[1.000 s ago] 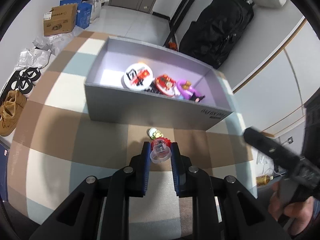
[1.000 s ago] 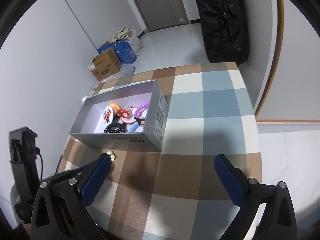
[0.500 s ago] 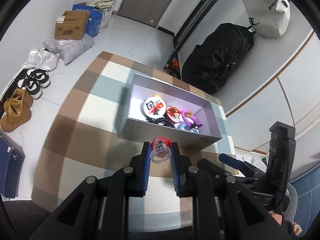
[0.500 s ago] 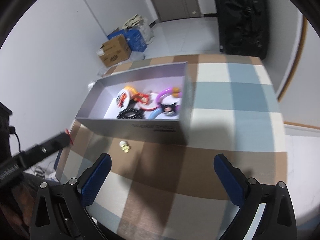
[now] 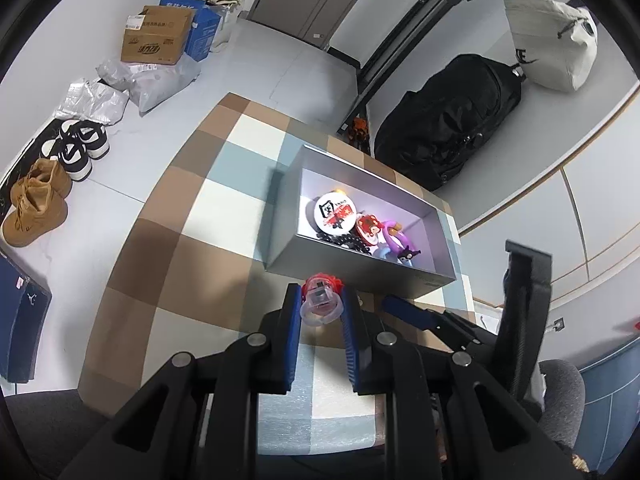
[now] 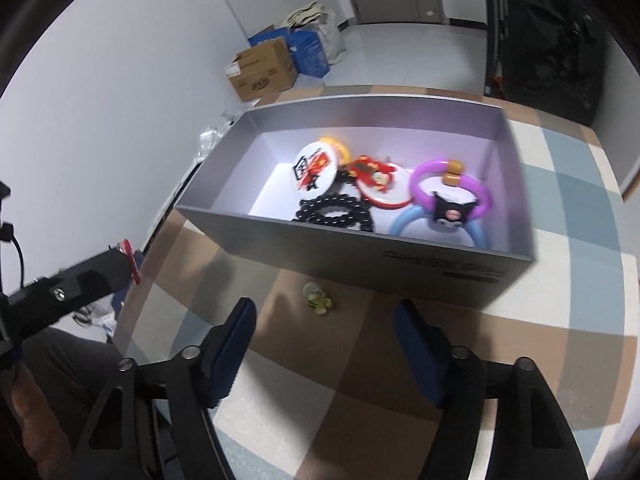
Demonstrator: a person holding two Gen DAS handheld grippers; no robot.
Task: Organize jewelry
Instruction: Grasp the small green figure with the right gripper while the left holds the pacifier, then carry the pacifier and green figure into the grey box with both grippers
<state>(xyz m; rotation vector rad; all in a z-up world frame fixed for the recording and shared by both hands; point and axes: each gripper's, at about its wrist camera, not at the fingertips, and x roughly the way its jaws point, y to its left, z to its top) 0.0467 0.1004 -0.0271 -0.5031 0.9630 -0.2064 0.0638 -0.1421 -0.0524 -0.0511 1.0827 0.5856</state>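
Note:
My left gripper is shut on a clear plastic ring with a red top, held high above the checked table, short of the grey box. The box holds a white badge, a black bead bracelet, a red charm and a purple ring with a black figure. My right gripper is open and empty, low over the table, its fingers either side of a small yellow-green ring lying in front of the box.
The checked tablecloth covers the table. Shoes, cardboard boxes and plastic bags lie on the floor to the left. A black backpack leans against the far wall. The left gripper's arm shows at the left of the right wrist view.
My left gripper has risen well above the table with the ring in it. My right gripper has dropped and moved in towards the small ring in front of the box.

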